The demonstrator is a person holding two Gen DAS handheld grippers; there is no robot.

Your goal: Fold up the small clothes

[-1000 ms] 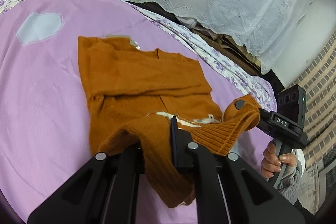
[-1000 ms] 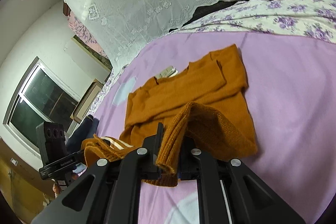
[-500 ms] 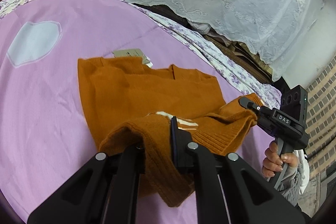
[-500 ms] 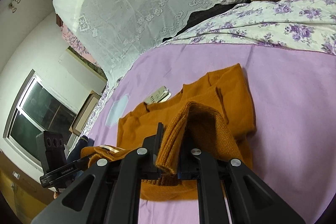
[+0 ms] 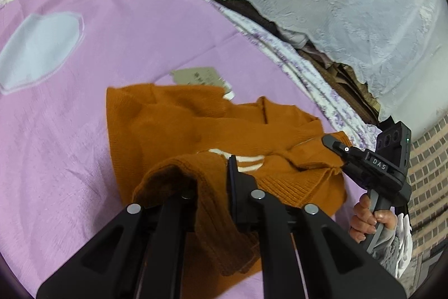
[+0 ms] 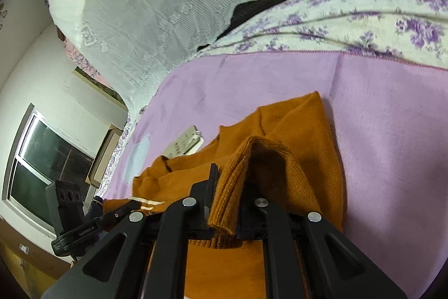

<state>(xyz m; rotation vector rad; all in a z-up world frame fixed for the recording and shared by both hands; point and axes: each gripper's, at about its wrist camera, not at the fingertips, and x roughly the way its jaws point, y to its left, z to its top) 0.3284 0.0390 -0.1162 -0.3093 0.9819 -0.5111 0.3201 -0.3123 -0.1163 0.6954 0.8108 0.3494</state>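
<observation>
While we carry the hem of the orange sweater (image 5: 179, 119) toward its collar at 12 o'clock, we should keep both grippers level and move them together, so the fold lands square, with the paper tag (image 5: 196, 76) left clear. On the left gripper (image 5: 215, 173) the jaws are clamped on ribbed knit at one hem corner. On the right gripper (image 6: 226, 181) they pinch the other corner. Everything else of the sweater lies flat on the purple bed cover (image 5: 84, 145).
</observation>
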